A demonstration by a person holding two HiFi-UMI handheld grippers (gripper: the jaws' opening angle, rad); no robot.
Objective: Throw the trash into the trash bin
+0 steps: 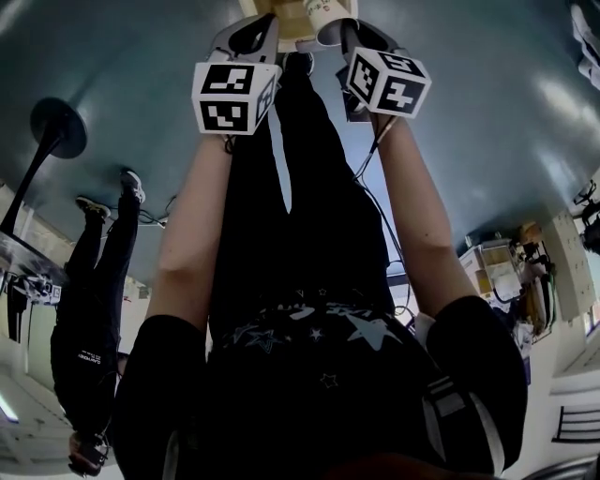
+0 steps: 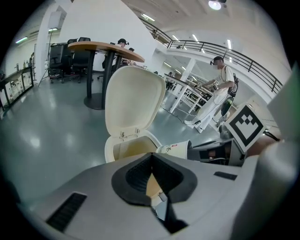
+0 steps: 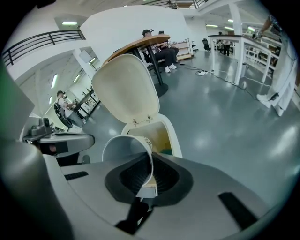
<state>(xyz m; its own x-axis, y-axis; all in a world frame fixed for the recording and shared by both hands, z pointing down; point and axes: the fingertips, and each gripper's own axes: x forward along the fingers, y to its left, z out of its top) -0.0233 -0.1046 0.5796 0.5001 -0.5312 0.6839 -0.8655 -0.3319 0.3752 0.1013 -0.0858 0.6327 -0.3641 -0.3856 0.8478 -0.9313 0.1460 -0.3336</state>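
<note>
The cream trash bin (image 2: 111,151) stands on the grey floor with its lid (image 2: 133,98) raised; its rim (image 3: 174,140) lies just beyond both grippers. A white paper cup (image 3: 125,149) lies on its side over the bin mouth, its rim pinched in my right gripper (image 3: 147,176); from the left gripper view the cup (image 2: 176,149) shows beside the bin. My left gripper (image 2: 151,159) has its jaw tips together, and a tan sliver shows in the gap behind them; I cannot tell what it is. In the head view both grippers (image 1: 251,33) (image 1: 361,37) are over the bin (image 1: 281,17).
A round wooden table (image 2: 105,47) on a black pedestal stands behind the bin. A person in black (image 1: 89,309) stands to my left, another (image 2: 220,89) works at white benches. Seated people (image 3: 159,47) are at the table. Cables (image 3: 220,77) trail on the floor.
</note>
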